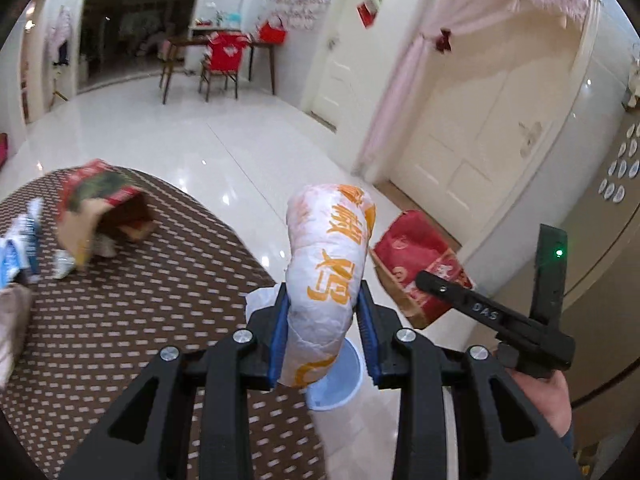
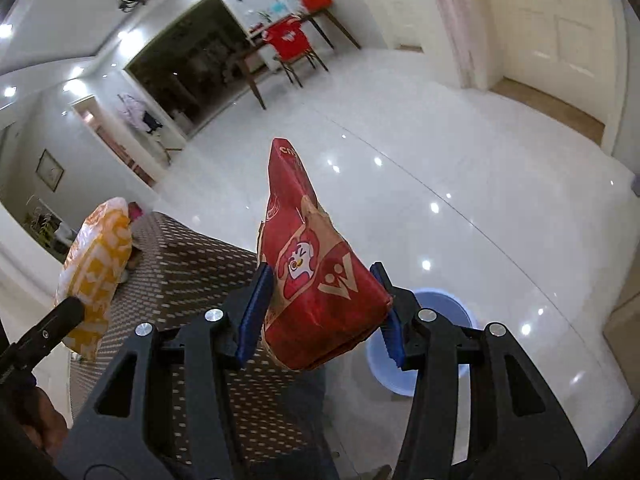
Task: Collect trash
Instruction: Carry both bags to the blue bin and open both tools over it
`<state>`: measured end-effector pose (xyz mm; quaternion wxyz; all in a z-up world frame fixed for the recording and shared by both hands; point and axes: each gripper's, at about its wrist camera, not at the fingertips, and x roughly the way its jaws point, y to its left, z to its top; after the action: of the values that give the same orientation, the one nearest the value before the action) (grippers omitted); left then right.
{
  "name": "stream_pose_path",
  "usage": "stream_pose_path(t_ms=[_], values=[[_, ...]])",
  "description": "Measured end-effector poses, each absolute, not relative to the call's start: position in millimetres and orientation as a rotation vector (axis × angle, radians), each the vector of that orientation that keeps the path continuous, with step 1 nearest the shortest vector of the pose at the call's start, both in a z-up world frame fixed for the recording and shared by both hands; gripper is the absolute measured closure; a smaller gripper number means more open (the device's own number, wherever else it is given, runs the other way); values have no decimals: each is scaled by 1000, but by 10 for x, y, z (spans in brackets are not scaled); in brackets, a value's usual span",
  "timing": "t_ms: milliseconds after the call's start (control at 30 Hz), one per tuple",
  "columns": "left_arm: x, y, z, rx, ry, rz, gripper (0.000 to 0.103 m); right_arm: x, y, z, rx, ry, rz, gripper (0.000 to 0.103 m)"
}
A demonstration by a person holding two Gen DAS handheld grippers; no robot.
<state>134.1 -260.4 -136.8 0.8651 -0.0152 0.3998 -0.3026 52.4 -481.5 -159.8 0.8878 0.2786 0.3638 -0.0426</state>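
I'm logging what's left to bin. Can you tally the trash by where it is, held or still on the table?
Held in tongs: 2, a white-orange wrapper and a red paper bag
On the table: 1 torn box, plus blurred scraps at the edge, uncountable
Total: 3 clear

We saw that our left gripper (image 1: 323,322) and right gripper (image 2: 323,312) were matte black frames with triangular cut-outs, round silver screws and ribbed blue pads (image 1: 279,340); one handle carried a small green light (image 1: 559,253).
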Motion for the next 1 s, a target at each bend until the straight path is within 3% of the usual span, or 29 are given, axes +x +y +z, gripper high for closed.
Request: stream_pose_path(t_ms=[533,600,633,667,700,733,1000], values=[[1903,-4024,-2326,205,1142,-632,68,593,-5411,-2309,700,892,-171,50],[2007,-4139,-2456,225,1199,-624,57,637,-5428,-2403,722,912,-179,49],[2082,-4180,-2554,222,1242,-621,46,667,-5463,-2467,742,924,-181,45],[2127,-4192,-2599,220,1257,-611,28,676,-5488,-2532,765,930,-179,41],[2179,-4186,-2631,217,1259,-582,21,686,-5522,-2590,790,938,-179,31],[2205,-4171,-2632,215,1252,-569,21,689,-5554,-2646,814,950,-187,24],[2151,-4022,-2470,209,1201,-543,15,611,-5659,-2676,817,945,-242,6]])
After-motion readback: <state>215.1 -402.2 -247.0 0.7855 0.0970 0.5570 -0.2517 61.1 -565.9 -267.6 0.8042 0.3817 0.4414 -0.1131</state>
